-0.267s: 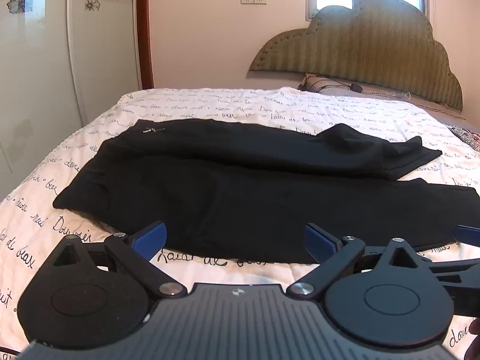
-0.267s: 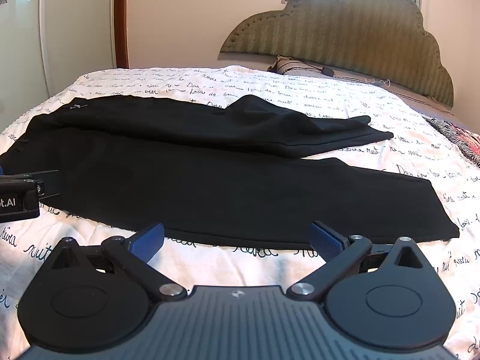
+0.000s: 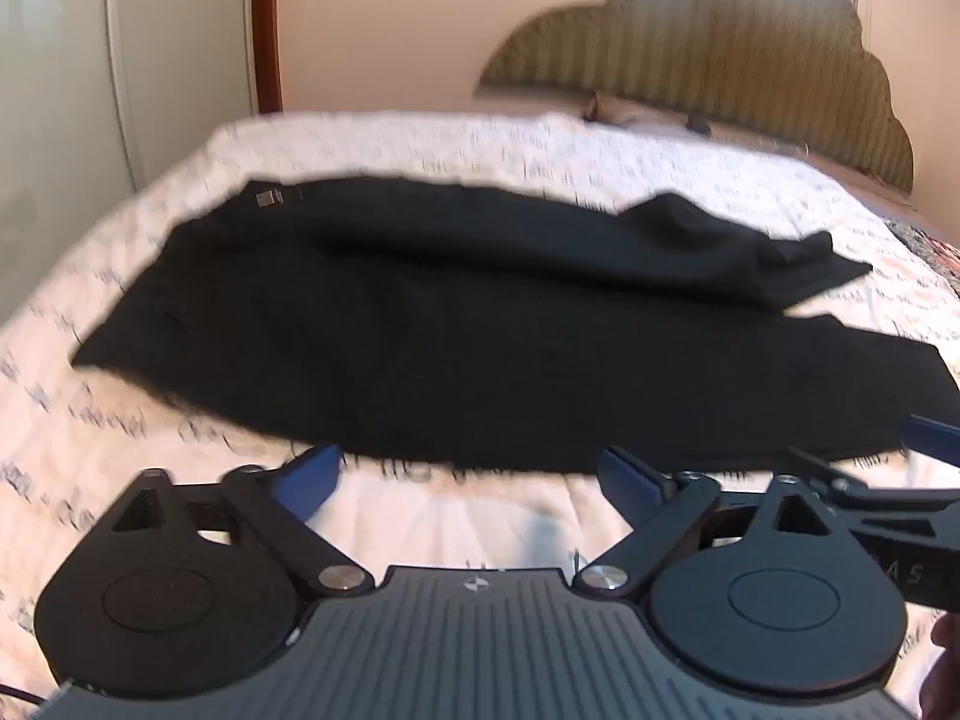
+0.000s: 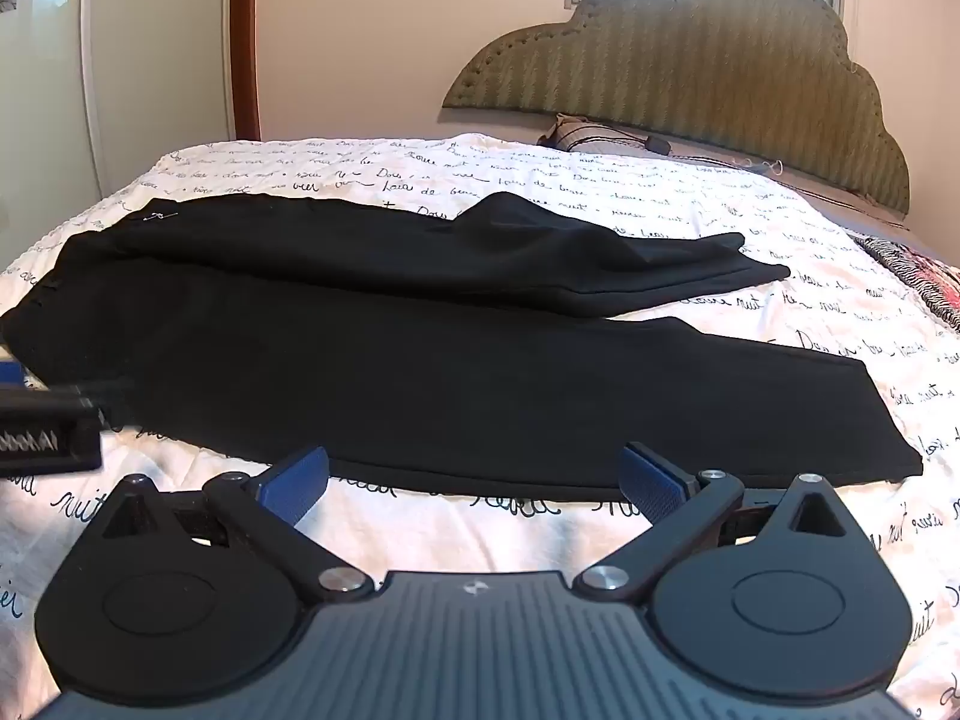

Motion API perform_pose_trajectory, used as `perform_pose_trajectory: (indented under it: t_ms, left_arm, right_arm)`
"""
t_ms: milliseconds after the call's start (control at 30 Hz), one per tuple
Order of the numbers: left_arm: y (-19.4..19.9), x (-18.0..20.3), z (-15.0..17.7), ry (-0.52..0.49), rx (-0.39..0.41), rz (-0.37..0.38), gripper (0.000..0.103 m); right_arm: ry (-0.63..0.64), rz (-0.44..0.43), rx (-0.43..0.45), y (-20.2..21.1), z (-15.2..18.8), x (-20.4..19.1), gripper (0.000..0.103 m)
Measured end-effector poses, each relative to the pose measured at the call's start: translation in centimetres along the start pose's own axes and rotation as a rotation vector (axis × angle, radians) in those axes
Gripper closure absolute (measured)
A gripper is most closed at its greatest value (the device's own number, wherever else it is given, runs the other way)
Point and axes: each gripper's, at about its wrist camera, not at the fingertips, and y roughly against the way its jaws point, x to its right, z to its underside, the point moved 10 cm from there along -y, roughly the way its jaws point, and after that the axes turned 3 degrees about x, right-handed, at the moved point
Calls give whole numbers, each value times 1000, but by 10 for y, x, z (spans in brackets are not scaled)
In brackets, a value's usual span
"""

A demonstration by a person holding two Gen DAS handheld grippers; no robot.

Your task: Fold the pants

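Note:
Black pants (image 3: 456, 354) (image 4: 420, 360) lie spread across the bed, waist to the left, legs to the right. The far leg is bunched and folded short, the near leg lies flat. My left gripper (image 3: 474, 474) hovers open just short of the pants' near edge, nothing between its blue pads. My right gripper (image 4: 474, 480) is also open and empty, at the near edge of the flat leg. Each gripper shows at the side of the other's view: the right one's finger (image 3: 936, 441), the left one's body (image 4: 48, 426).
The bed has a white cover with black script (image 4: 540, 180). An olive padded headboard (image 4: 690, 60) stands at the far right, a pillow (image 4: 576, 132) below it. A patterned cloth (image 4: 918, 276) lies at the right edge. White wardrobe doors (image 4: 150, 60) stand on the left.
The left wrist view has blurred and shifted: the left gripper has moved, with the pants' near edge now closer to its fingers. The right gripper has edged toward the flat leg.

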Motion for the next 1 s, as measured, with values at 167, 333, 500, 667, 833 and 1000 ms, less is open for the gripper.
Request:
perform_pose_trajectory:
  t_ms: [167, 333, 500, 667, 833, 1000]
  left_arm:
    - [-5, -4, 7, 3, -28, -11, 17]
    - [-3, -4, 6, -31, 7, -39, 11]
    - [-25, -13, 27, -27, -58, -70, 5]
    - [-35, -19, 41, 6, -66, -78, 0]
    - [-35, -21, 44, 23, -65, -74, 0]
    - [-36, -21, 42, 22, -35, -62, 0]
  right_arm:
    - [-10, 14, -9, -3, 2, 2, 0]
    - [-12, 13, -8, -5, 1, 3, 0]
    - [-14, 18, -13, -5, 3, 4, 0]
    - [-14, 24, -18, -6, 4, 4, 0]
    - [-29, 21, -28, -9, 5, 5, 0]
    - [-22, 17, -26, -7, 6, 4, 0]
